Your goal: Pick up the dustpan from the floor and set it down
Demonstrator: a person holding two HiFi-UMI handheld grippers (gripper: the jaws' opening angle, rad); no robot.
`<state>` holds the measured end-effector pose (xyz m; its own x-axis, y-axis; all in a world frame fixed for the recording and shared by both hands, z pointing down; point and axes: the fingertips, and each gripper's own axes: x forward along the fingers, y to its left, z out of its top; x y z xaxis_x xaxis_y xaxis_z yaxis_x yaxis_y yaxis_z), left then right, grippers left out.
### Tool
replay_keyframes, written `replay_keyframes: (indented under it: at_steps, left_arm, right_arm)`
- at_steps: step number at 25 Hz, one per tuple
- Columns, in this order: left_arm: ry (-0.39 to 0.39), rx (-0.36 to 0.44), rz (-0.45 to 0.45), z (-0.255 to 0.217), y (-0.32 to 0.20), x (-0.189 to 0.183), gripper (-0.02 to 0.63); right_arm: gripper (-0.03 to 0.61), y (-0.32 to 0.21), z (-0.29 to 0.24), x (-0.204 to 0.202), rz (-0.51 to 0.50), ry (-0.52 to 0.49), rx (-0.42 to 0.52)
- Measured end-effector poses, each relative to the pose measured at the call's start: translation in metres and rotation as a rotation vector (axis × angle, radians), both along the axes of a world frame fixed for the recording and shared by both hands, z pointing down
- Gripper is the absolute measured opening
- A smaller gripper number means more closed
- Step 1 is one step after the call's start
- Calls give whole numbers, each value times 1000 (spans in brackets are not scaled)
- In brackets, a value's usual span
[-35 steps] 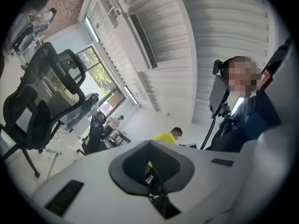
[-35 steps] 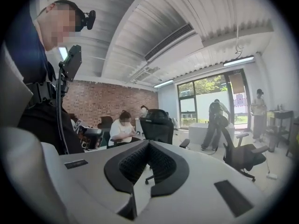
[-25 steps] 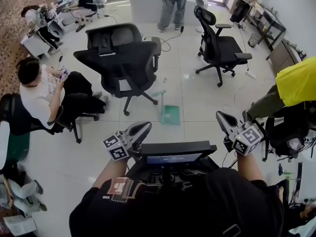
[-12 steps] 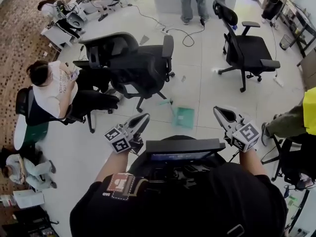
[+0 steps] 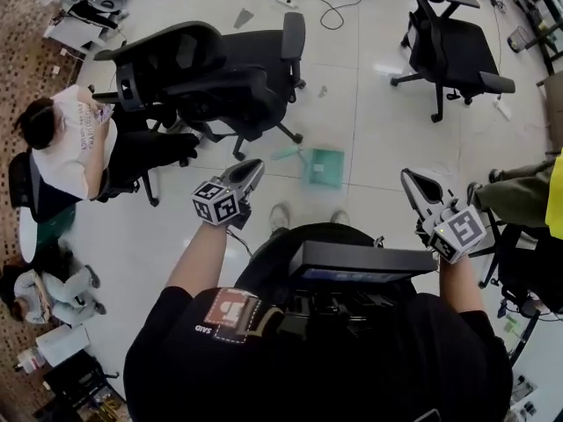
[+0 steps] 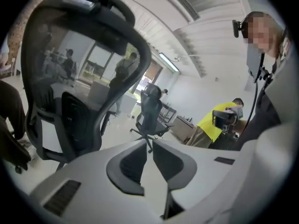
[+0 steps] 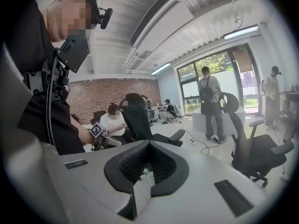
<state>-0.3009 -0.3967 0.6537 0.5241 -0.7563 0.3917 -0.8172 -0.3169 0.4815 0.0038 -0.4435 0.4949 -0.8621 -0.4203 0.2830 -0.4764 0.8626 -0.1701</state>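
Note:
The green dustpan point(image 5: 324, 166) lies flat on the white tiled floor, its handle point(image 5: 286, 154) pointing left toward a chair base. My left gripper point(image 5: 253, 167) hangs just left of and short of the handle, not touching it. In the left gripper view the left gripper point(image 6: 149, 142) shows a thin gap as its jaws are opening, with nothing between them. My right gripper point(image 5: 412, 178) floats to the right of the dustpan, apart from it. The right gripper point(image 7: 148, 142) has its tips together and holds nothing.
Two black office chairs point(image 5: 220, 77) stand close behind the dustpan, and another chair point(image 5: 449, 51) is at the back right. A seated person point(image 5: 70, 139) is at the left, a person in yellow point(image 5: 554, 192) at the right. A cable point(image 5: 325, 11) crosses the far floor.
The view has closed in on the dustpan, which stays where it lay. My left gripper has come forward to just beside the handle. My right gripper has shifted right and lower in the picture.

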Motion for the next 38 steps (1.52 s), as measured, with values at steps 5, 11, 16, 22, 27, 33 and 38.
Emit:
replay_keyframes:
  at_steps: [5, 11, 16, 22, 27, 33, 38]
  left_arm:
    - [-109, -164, 140, 103, -43, -52, 124]
    - [-253, -338, 427, 189, -89, -41, 304]
    - [-140, -524, 455, 244, -126, -5, 304]
    - [86, -652, 375, 277, -143, 7, 282]
    - [87, -724, 427, 283, -137, 4, 154]
    - [172, -776, 496, 282, -115, 17, 131]
    - [292, -758, 506, 268, -108, 26, 100]
  right_arm:
    - [9, -14, 15, -35, 110, 66, -26]
    - [9, -34, 47, -49, 147, 153, -95]
    - [9, -62, 75, -35, 160, 175, -137]
    - [9, -73, 91, -15, 178, 196, -158]
    - [9, -76, 96, -6, 188, 204, -166]
    - [9, -80, 95, -2, 212, 203, -157]
    - [9, -76, 91, -9, 204, 193, -144]
